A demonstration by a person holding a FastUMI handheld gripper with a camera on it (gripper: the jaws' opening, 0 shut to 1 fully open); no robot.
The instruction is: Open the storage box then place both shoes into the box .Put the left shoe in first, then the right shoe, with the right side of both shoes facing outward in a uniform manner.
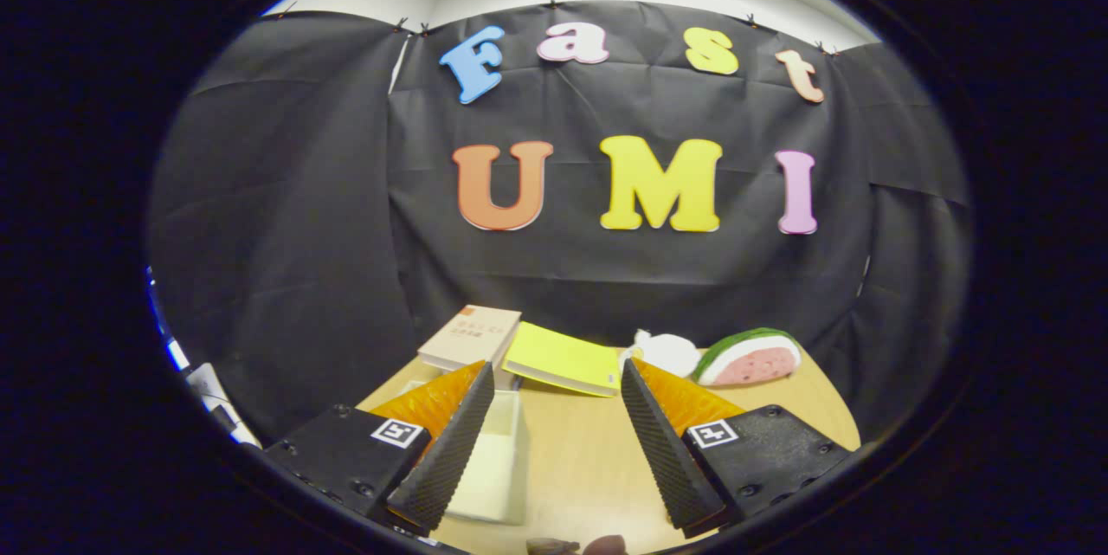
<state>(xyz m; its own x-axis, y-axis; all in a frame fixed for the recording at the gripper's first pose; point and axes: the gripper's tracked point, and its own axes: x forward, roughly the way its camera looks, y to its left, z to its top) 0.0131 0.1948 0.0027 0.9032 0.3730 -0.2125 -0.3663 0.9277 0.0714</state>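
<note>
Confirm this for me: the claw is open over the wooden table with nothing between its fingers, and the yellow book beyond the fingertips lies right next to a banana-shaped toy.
One detail is wrong. The gripper view shows a watermelon-slice toy, not a banana, and it lies apart from the yellow book, with a white object between them. The rest holds: the claw is open over the wooden table, nothing between its fingers.

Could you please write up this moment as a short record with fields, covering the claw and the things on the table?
claw: claw open, fingers wide apart, nothing between them
table: wooden table beneath the fingers
box: pale open-topped box beside and partly behind the left finger
books: tan book and yellow book just beyond the fingertips
watermelon: slice-shaped toy beyond the right finger
white object: soft white item next to the watermelon; kind cannot be told
backdrop: black cloth wall behind the table
</note>
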